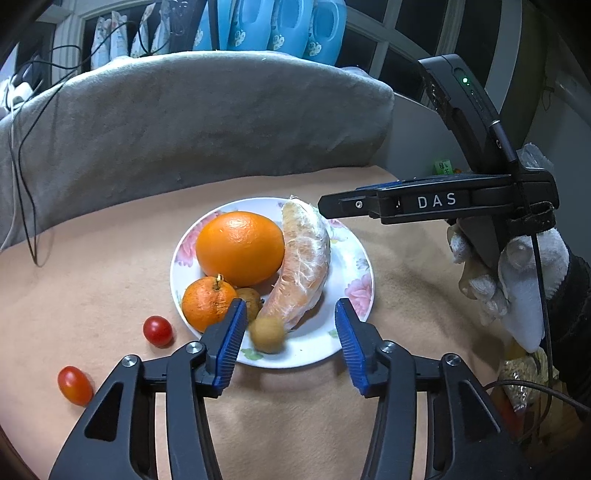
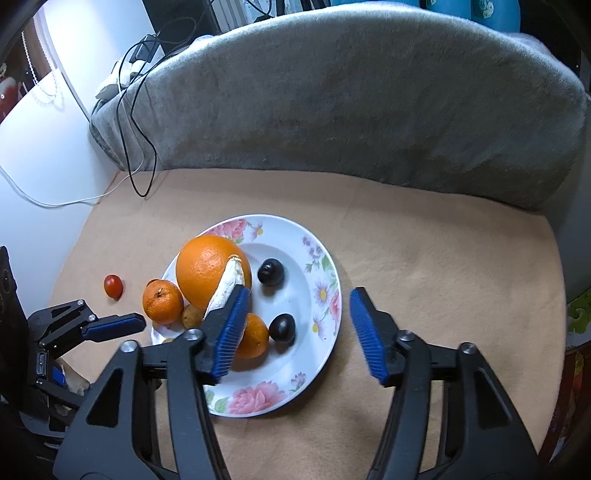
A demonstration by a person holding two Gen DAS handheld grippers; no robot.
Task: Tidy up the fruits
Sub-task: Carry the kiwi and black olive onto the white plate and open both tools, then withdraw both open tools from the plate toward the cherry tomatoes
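A floral white plate (image 1: 354, 266) (image 2: 317, 258) on the tan cloth holds a big orange (image 1: 240, 247) (image 2: 207, 269), a mandarin (image 1: 207, 302) (image 2: 162, 301), a peeled pomelo wedge (image 1: 306, 266) (image 2: 229, 284), small brown longans (image 1: 267, 334) (image 2: 192, 315), two dark plums (image 2: 270, 271) and a second mandarin (image 2: 255, 336). Two cherry tomatoes (image 1: 158, 331) (image 1: 75, 385) lie on the cloth left of the plate. My left gripper (image 1: 291, 343) is open over the plate's near rim, with one longan between its fingers. My right gripper (image 2: 299, 332) is open and empty above the plate.
A grey cushioned backrest (image 1: 207, 122) (image 2: 362, 96) curves behind the tan cloth (image 1: 295, 424). Black cables (image 2: 136, 147) hang at its left end. The right gripper's body (image 1: 436, 201) and a gloved hand (image 1: 528, 280) hover right of the plate. Blue bottles (image 1: 288, 26) stand behind.
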